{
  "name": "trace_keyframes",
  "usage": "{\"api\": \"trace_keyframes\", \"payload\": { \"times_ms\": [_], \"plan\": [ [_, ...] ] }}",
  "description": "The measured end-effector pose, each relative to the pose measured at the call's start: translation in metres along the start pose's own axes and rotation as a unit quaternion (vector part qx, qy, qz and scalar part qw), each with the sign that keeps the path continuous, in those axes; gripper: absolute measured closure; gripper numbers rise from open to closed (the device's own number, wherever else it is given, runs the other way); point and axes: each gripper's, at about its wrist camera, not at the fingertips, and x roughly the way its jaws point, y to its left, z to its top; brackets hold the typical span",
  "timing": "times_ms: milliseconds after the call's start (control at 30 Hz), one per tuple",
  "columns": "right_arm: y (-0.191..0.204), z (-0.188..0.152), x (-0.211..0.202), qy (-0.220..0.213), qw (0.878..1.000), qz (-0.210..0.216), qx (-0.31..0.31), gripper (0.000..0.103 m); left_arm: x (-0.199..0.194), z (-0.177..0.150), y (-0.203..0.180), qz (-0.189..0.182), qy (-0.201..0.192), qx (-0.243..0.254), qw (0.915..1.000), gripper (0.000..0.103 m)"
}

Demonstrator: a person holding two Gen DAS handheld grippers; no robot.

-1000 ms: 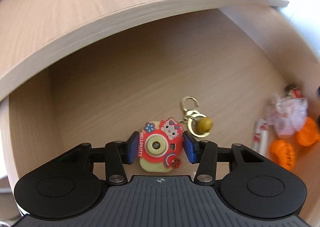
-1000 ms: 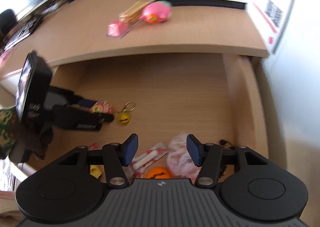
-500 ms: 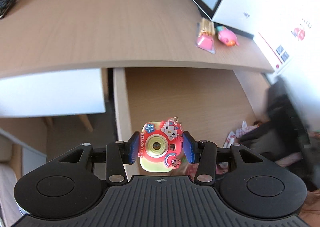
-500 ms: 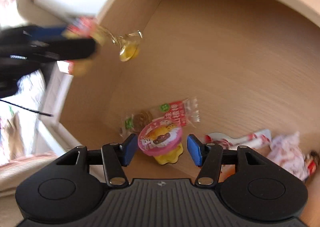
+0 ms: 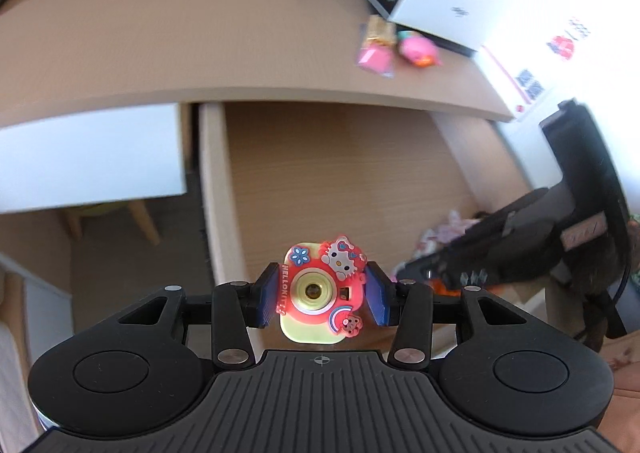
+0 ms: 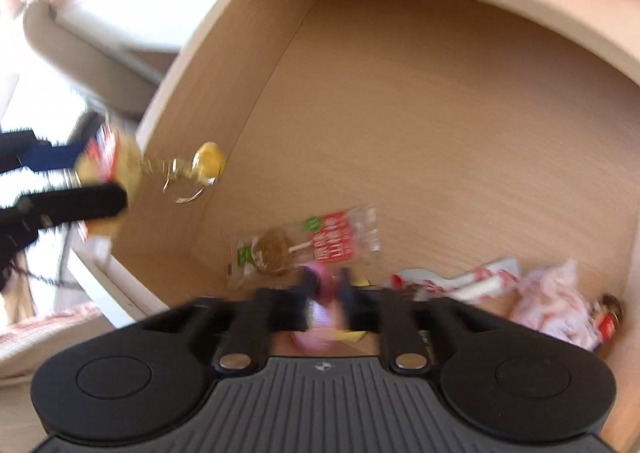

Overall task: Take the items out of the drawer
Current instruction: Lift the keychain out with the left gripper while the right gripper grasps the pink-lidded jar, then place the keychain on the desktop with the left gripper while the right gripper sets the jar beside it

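Left tool point(image 5: 322, 295) clamps the camera toy point(image 5: 322, 293) above the drawer point(image 5: 340, 173); right tool point(image 6: 326, 307) pinches a pink item point(image 6: 322, 313).

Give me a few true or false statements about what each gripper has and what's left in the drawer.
1. The left gripper grips a toy camera keychain. True.
2. The right gripper stands wide open over nothing. False: it is shut on a pink round item.
3. A wrapped lollipop lies on the drawer floor. True.
4. The desk top is bare. False: a pink packet and a pink toy lie there.
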Motion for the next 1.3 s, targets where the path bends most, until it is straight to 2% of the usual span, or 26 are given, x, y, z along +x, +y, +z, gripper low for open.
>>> {"api": "trace_keyframes", "payload": {
  "times_ms": [133,233,267,367,467,533,633,733,767,933,1033,1100,1167,1300],
  "plan": [
    [-0.026,-0.013,-0.033,-0.059,0.997,0.008,0.05,0.096,-0.001,0.017,-0.011,-0.012,-0.008,0.029,0.9995,0.054],
    [-0.038,-0.021,-0.044,-0.08,0.993,0.018,0.079,0.095,0.002,0.025,-0.011,-0.009,-0.012,0.026,0.9996,0.054],
    [-0.044,-0.022,-0.045,-0.08,0.993,0.024,0.082,0.09,0.003,0.026,-0.01,-0.008,-0.011,0.022,0.9997,0.054],
    [-0.046,-0.019,-0.033,-0.04,0.994,0.028,0.098,0.054,0.006,0.024,-0.009,-0.011,-0.008,0.012,0.9998,0.054],
    [-0.043,-0.017,-0.007,-0.001,0.994,0.023,0.111,0.054,0.008,0.022,-0.006,-0.011,-0.01,-0.004,0.9999,0.054],
    [-0.024,-0.005,0.014,0.024,0.996,0.02,0.087,0.054,0.007,0.018,-0.003,-0.012,-0.012,-0.018,0.9997,0.054],
    [-0.006,0.003,0.036,0.062,0.997,-0.008,0.038,0.05,0.006,0.011,0.002,-0.008,-0.013,-0.035,0.9992,0.054],
    [-0.001,0.01,0.057,0.101,0.994,-0.036,0.032,0.049,0.003,0.005,0.005,-0.002,-0.014,-0.048,0.9987,0.054],
    [-0.001,0.011,0.06,0.102,0.993,-0.045,0.031,0.05,0.003,0.002,0.006,0.0,-0.014,-0.05,0.9986,0.054],
    [0.003,0.007,0.04,0.064,0.997,-0.046,0.004,0.053,0.007,-0.002,0.006,-0.001,-0.004,-0.054,0.9985,0.054],
    [-0.001,0.001,0.008,0.016,0.999,-0.035,0.012,0.053,0.008,0.007,-0.002,-0.013,-0.013,-0.044,0.9989,0.054],
    [-0.009,-0.001,-0.018,-0.029,0.999,-0.034,0.025,0.053,0.003,0.023,-0.009,-0.016,-0.036,-0.033,0.9987,0.054],
    [-0.019,-0.004,-0.043,-0.07,0.996,-0.034,0.042,0.063,0.001,0.048,-0.016,-0.01,-0.065,-0.022,0.9976,0.053],
    [-0.042,-0.005,-0.083,-0.148,0.984,-0.064,0.073,0.064,0.015,0.105,-0.028,-0.003,-0.121,-0.014,0.9925,0.053]
  ]
}}
